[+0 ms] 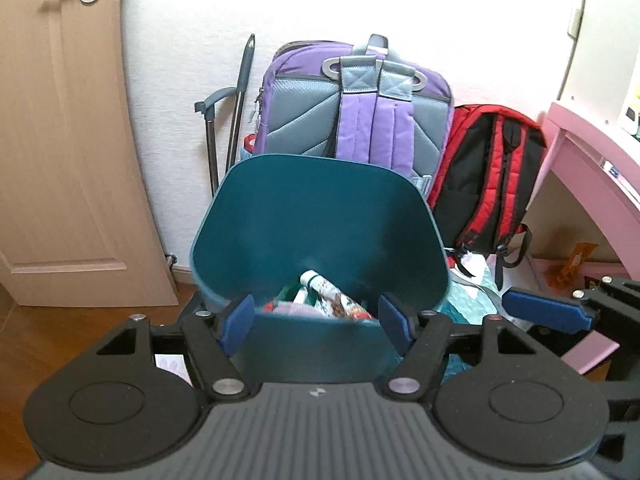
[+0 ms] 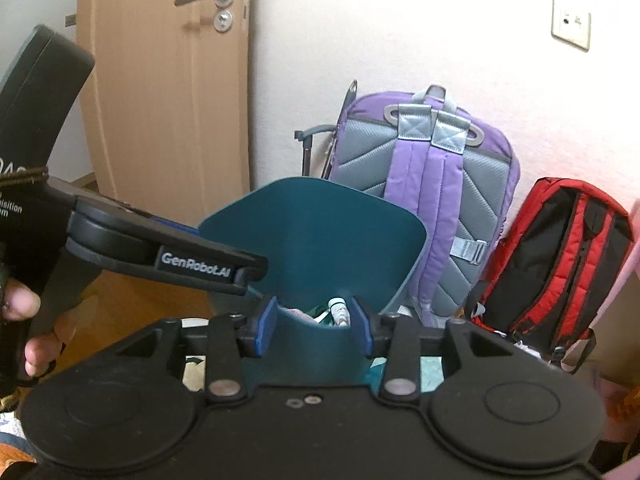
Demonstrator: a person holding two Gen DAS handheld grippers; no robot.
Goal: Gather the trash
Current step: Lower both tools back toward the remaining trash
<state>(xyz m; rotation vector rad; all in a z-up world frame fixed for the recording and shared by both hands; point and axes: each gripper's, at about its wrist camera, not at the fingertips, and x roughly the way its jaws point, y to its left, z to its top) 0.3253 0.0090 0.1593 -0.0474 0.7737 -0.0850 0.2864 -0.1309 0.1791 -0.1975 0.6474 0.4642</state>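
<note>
Two grippers face the same teal bin, and you can see both sets of jaws standing open with nothing pinched. From the left wrist view, your left gripper (image 1: 316, 322) hangs over the near rim of the teal bin (image 1: 320, 216), its blue pads apart on either side of that rim without pressing it; down inside lies the trash (image 1: 324, 300), a white bottle among crumpled printed wrappers. Behind the bin a purple backpack (image 1: 352, 108) leans on the wall, a red backpack (image 1: 492, 176) beside it, the wooden door (image 1: 60, 140) at left, and your right gripper's blue finger pokes in at right. From the right wrist view, your right gripper (image 2: 314, 326) likewise straddles the bin's (image 2: 316, 232) near rim, pads clear of it, trash (image 2: 338, 312) visible below, while your left hand (image 2: 28, 320) holds the other gripper at left.
</note>
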